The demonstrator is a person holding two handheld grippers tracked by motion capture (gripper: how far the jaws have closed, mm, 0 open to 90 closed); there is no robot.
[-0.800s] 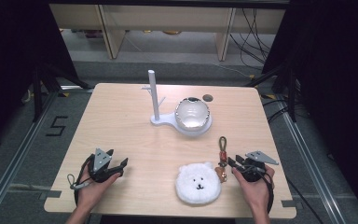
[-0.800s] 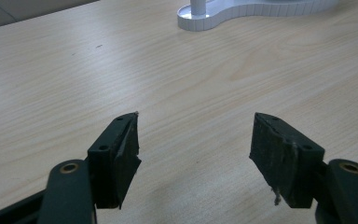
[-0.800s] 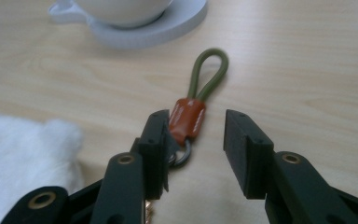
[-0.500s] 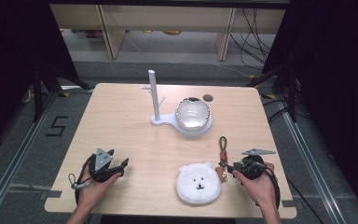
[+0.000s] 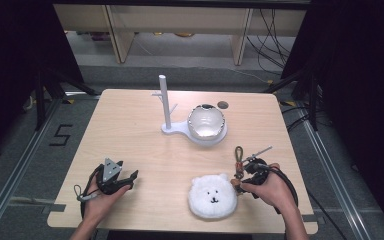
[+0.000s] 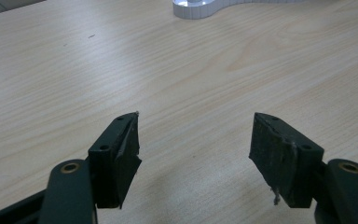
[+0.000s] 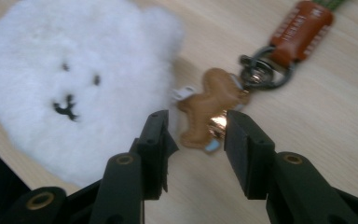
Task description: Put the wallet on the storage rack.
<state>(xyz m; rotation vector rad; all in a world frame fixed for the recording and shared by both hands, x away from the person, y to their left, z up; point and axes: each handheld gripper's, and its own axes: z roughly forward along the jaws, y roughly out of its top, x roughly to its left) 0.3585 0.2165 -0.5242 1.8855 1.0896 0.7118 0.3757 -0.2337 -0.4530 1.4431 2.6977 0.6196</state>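
Left gripper (image 5: 130, 176) rests low on the desk (image 5: 130, 125) at the near left corner, held in a hand. The left gripper view shows what the high view cannot: jaws set wide apart with bare wood between them, nothing held, and the edge of a white stand base (image 6: 205, 8) at the top.

Mid-desk, high view: white peg stand (image 5: 165, 102) with a shiny bowl (image 5: 206, 121) on its base.

Near right: white fluffy bear pouch (image 5: 212, 196) lies flat, and just beside it a keychain (image 5: 238, 159).

Right gripper (image 7: 196, 140) is tilted down at the keychain. The right gripper view gives the detail: a tan figure charm (image 7: 209, 109), metal ring and orange strap tab. Jaws partly open, either side of the charm's lower end, not closed on it.
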